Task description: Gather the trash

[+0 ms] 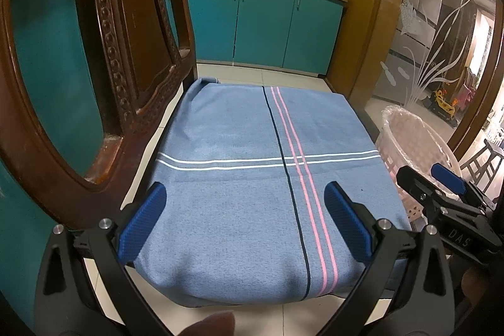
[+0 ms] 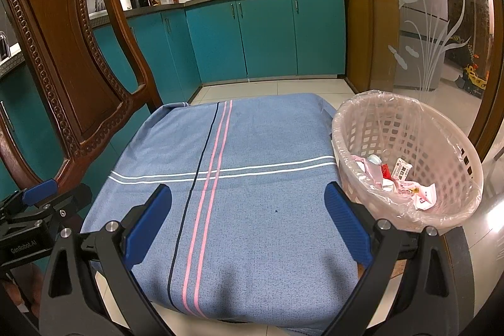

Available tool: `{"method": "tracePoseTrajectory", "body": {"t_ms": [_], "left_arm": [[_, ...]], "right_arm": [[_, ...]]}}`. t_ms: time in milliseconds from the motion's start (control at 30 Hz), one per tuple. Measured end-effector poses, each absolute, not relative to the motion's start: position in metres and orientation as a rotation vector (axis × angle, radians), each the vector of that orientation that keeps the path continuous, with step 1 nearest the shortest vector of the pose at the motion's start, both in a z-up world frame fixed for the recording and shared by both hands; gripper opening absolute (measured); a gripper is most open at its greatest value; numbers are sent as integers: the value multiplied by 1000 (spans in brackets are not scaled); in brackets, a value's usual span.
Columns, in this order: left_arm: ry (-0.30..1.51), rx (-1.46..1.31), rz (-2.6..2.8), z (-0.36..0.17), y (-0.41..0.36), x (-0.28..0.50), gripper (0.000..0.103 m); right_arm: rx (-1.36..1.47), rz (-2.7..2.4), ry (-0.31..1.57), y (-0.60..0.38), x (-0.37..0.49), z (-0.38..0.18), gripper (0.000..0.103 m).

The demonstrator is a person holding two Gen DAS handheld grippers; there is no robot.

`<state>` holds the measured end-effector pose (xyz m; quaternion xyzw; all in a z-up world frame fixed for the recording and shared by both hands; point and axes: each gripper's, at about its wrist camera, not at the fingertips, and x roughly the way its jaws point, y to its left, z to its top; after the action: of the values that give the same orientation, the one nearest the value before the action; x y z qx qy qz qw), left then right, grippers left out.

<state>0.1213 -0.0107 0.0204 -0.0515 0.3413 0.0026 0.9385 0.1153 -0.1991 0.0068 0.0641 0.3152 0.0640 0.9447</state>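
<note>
wooden chair (image 2: 72,59), blue striped cloth (image 2: 245,178) draped flat over its seat

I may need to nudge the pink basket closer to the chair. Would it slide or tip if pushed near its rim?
The pink basket would probably tip or skid easily: its lattice plastic walls look thin and light. Only a few crumpled wrappers weigh down the bottom. The loose plastic liner over the rim may slip under a tool's pads.

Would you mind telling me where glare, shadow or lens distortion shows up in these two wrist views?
Left wrist view: fisheye bends the wooden chair back strongly, and a soft shadow darkens the blue cloth's near edge. Right wrist view: light glares on the floor tiles at far right, the basket's plastic liner glints, and the corners vignette black.
</note>
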Motion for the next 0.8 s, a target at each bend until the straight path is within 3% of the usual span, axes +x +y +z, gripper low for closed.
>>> {"method": "tracePoseTrajectory", "body": {"t_ms": [800], "left_arm": [[704,-87,-20,20,-16,120,100]], "right_arm": [[126,131,643,-199,115,6,95]]}}
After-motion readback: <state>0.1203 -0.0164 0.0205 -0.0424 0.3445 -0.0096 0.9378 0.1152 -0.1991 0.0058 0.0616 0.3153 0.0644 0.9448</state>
